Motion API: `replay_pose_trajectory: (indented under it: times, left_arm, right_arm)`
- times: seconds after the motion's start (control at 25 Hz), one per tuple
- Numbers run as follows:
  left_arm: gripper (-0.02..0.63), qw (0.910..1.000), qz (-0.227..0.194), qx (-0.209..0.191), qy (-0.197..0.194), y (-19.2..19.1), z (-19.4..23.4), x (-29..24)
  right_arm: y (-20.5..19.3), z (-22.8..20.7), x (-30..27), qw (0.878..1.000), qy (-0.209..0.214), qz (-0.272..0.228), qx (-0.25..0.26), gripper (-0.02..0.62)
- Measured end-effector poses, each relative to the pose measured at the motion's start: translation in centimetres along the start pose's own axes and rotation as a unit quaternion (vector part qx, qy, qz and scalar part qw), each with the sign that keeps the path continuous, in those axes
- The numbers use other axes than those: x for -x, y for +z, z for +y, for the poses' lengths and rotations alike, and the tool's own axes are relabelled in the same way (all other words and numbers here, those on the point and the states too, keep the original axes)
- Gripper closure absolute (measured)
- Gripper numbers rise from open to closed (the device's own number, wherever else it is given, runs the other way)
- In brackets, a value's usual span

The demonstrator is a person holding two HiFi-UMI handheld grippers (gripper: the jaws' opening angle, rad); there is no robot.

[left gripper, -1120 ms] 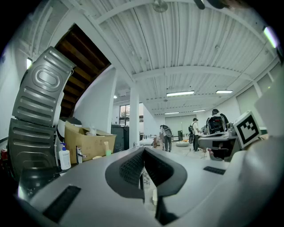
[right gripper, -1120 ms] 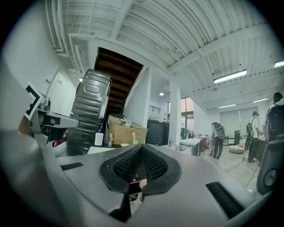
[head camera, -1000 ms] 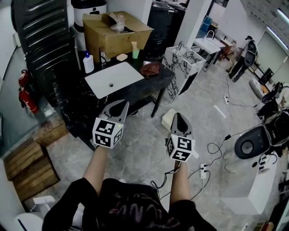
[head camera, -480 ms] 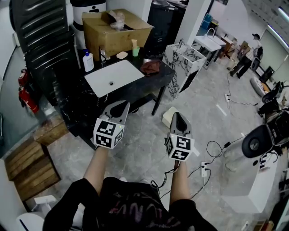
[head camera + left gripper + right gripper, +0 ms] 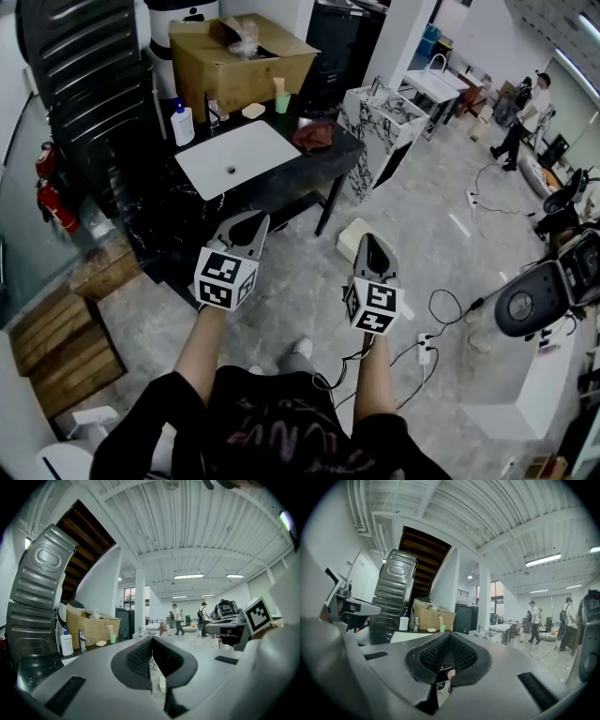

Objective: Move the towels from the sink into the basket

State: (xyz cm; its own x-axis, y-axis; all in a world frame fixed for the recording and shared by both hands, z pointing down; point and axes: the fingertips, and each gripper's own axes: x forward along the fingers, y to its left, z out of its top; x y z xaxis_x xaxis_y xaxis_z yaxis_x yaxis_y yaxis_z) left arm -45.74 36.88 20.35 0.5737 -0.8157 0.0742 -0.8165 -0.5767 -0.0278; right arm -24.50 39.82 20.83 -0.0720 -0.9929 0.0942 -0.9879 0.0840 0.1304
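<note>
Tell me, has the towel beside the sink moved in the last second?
No. The towel lies at the same spot on the counter, right of the sink, as before.

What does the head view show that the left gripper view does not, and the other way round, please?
Only the head view shows the reddish towel lying on the dark counter beside the white sink, and the fire extinguishers. Only the left gripper view shows the ceiling lights and, close up, the left gripper with its jaws together and nothing between them. Both show the cardboard box, the soap bottle and the green cup.
</note>
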Motion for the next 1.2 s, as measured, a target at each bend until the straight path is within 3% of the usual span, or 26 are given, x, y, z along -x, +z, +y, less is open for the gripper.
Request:
replay_pose_trajectory:
  times: [0.48,0.92,1.2]
  left_arm:
    - [0.591,0.9997,0.022,-0.008,0.0,-1.5,1.8,-7.5]
    - [0.591,0.9986,0.051,-0.008,0.012,-3.0,4.5,-22.1]
    - [0.591,0.9976,0.063,-0.006,0.028,-1.6,5.0,-31.6]
  right_arm:
    - [-1.2,-2.7,-7.6,1.0,0.008,0.004,-0.017,0.581]
    - [-3.0,-9.4,-21.4,0.999,0.031,0.014,-0.03,0.581]
    - [-2.7,-14.9,-29.6,0.998,0.057,0.022,-0.035,0.581]
